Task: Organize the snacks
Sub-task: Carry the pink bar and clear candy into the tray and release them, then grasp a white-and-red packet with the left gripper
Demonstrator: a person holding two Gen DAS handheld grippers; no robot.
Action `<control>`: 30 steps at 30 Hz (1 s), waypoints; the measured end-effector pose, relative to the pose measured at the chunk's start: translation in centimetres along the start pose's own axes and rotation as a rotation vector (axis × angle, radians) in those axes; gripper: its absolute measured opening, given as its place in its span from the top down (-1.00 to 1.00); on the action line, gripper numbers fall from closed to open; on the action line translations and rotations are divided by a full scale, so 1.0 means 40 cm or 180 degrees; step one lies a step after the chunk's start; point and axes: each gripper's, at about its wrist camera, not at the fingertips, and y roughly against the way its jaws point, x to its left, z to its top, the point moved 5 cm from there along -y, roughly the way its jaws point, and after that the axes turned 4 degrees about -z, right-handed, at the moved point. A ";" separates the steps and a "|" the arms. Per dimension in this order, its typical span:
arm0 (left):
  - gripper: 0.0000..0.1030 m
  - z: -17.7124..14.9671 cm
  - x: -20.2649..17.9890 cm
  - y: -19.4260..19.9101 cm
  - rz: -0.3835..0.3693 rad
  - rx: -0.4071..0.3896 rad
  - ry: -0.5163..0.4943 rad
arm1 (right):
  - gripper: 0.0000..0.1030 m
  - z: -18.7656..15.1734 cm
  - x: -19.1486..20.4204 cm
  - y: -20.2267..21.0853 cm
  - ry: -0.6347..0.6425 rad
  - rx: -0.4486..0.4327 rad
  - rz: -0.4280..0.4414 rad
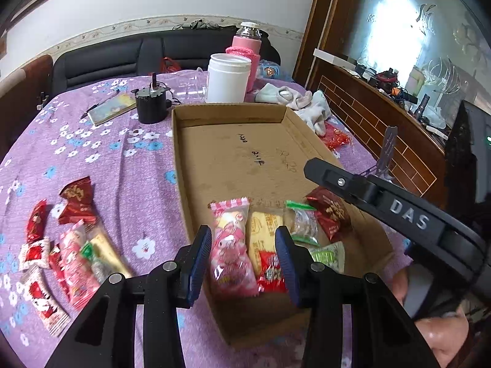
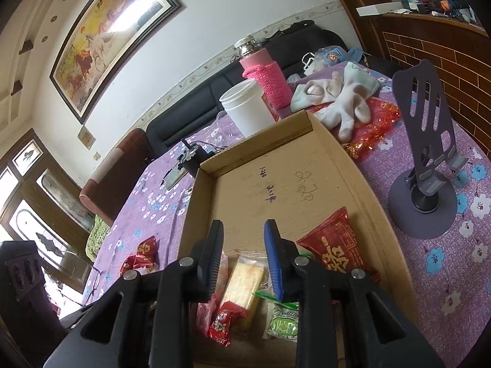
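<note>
Filling cardboard tray (image 1: 184, 141): 7 snack packets (image 1: 231, 245)

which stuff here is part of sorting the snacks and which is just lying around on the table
Part of the job:
- cardboard tray
- snack packets in the tray
- loose snack packets on the cloth

Just lying about:
- white jar
- pink bottle
- socks
- phone stand
- black motor
- notebook and pen
</note>
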 end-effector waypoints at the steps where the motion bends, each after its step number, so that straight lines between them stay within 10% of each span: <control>1: 0.13 -0.002 0.004 0.007 0.0009 0.0001 0.0005 | 0.49 -0.001 0.003 0.000 0.0012 0.0004 0.0011; 18: 0.12 -0.135 0.311 0.228 0.0466 -0.0076 0.0593 | 0.39 -0.040 0.059 -0.008 0.0288 0.0084 0.0074; 30: 0.06 -0.205 0.504 0.164 0.0839 0.0214 0.1338 | 0.31 -0.048 0.072 -0.005 0.0319 0.0092 0.0106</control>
